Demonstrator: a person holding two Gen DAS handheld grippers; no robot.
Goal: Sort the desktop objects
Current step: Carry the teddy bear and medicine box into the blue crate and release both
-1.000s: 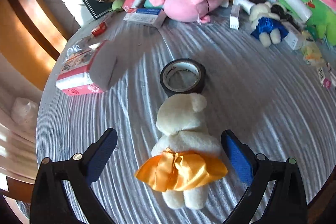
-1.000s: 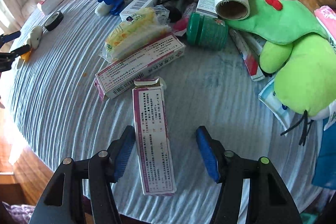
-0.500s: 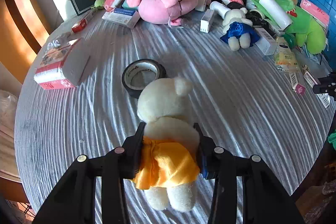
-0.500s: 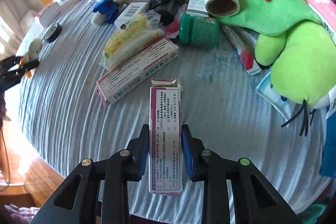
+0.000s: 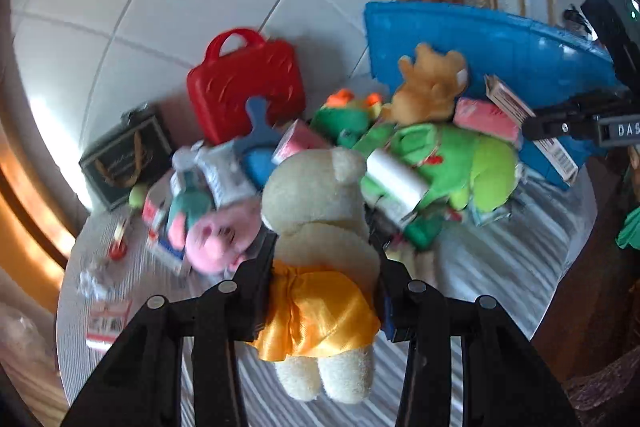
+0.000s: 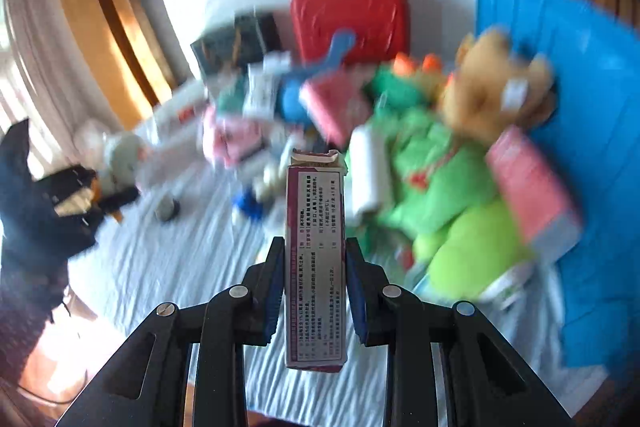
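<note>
A cream plush bear (image 5: 320, 211) in an orange satin skirt hangs above the striped table, and my left gripper (image 5: 326, 267) is shut on its waist. A tall maroon-and-white medicine box (image 6: 316, 259) is pinched upright between the blue pads of my right gripper (image 6: 315, 267), lifted clear of the cloth. From the left wrist view the right gripper (image 5: 532, 127) shows at the right edge with the same box (image 5: 520, 119). From the right wrist view the left gripper (image 6: 116, 199) and bear (image 6: 124, 155) appear blurred at the left.
A pile of toys and boxes fills the back of the table: a red toy case (image 5: 246, 83), a blue crate (image 5: 500, 47), a brown plush (image 5: 430, 83), a green plush (image 5: 460, 163), a pink pig (image 5: 216, 235) and a black gift box (image 5: 124, 157). The table's near edge lies below.
Both grippers closed, the left on the bear and the right on the medicine box, then rose off the table and tilted up so the wall came into view.
</note>
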